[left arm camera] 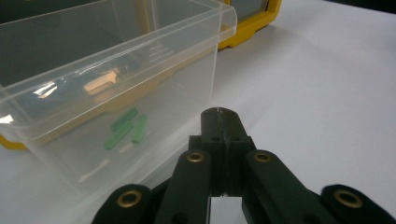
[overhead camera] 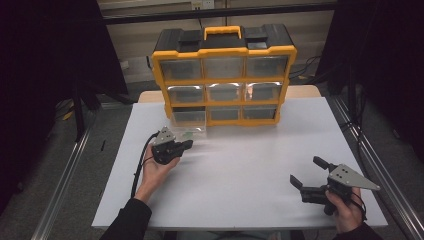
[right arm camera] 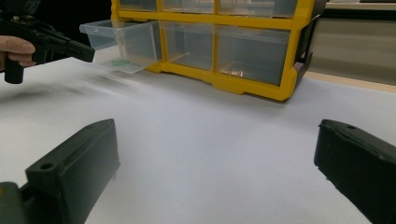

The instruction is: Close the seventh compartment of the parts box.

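Note:
A yellow and black organiser (overhead camera: pixel 225 75) with clear drawers stands at the back of the white table (overhead camera: pixel 240 165). Its bottom left drawer (overhead camera: pixel 189 125) is pulled out, a clear plastic drawer (left arm camera: pixel 116 84) holding a few small green pieces (left arm camera: pixel 126 128). My left gripper (overhead camera: pixel 187 145) sits just in front of that drawer, jaws pressed together with nothing between them, its tips (left arm camera: pixel 221 116) close to the drawer's front wall. My right gripper (overhead camera: pixel 307 172) rests near the table's front right, jaws wide apart and empty. From the right gripper view the organiser (right arm camera: pixel 219 42) and the drawer (right arm camera: pixel 121 39) lie ahead.
The person's left hand (right arm camera: pixel 16 49) holding the other gripper (right arm camera: pixel 70 46) shows at the far left of the right gripper view. Metal frame rails (overhead camera: pixel 65 175) run along both sides of the table. Dark curtains hang left and right.

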Action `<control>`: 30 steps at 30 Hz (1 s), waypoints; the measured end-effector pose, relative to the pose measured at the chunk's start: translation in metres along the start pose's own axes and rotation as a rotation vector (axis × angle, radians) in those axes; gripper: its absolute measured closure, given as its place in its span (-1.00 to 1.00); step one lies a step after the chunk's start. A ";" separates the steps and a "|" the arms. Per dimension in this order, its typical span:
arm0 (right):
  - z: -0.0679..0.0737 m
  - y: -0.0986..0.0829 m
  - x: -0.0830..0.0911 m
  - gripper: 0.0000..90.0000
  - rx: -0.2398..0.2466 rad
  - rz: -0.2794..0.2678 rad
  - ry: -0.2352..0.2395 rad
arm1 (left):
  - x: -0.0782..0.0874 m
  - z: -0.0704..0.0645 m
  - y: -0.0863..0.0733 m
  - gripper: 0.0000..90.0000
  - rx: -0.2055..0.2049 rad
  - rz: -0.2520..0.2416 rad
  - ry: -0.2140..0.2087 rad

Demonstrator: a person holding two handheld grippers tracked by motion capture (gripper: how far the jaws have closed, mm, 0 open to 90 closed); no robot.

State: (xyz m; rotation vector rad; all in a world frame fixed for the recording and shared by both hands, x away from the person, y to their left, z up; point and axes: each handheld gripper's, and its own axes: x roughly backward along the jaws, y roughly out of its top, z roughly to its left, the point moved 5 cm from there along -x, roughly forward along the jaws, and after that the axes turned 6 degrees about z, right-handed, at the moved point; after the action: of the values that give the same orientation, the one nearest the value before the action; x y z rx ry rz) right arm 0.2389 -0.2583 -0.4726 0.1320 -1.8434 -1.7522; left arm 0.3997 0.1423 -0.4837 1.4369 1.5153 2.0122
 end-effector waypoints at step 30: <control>0.000 0.000 0.000 -1.00 0.000 0.001 -0.004 | -0.012 0.016 0.011 1.00 0.004 0.037 0.073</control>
State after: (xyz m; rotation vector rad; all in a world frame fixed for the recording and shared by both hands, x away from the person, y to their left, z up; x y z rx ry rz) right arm 0.2390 -0.2585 -0.4728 0.1274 -1.8454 -1.7529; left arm 0.4221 0.1393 -0.4814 1.4177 1.5329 2.1056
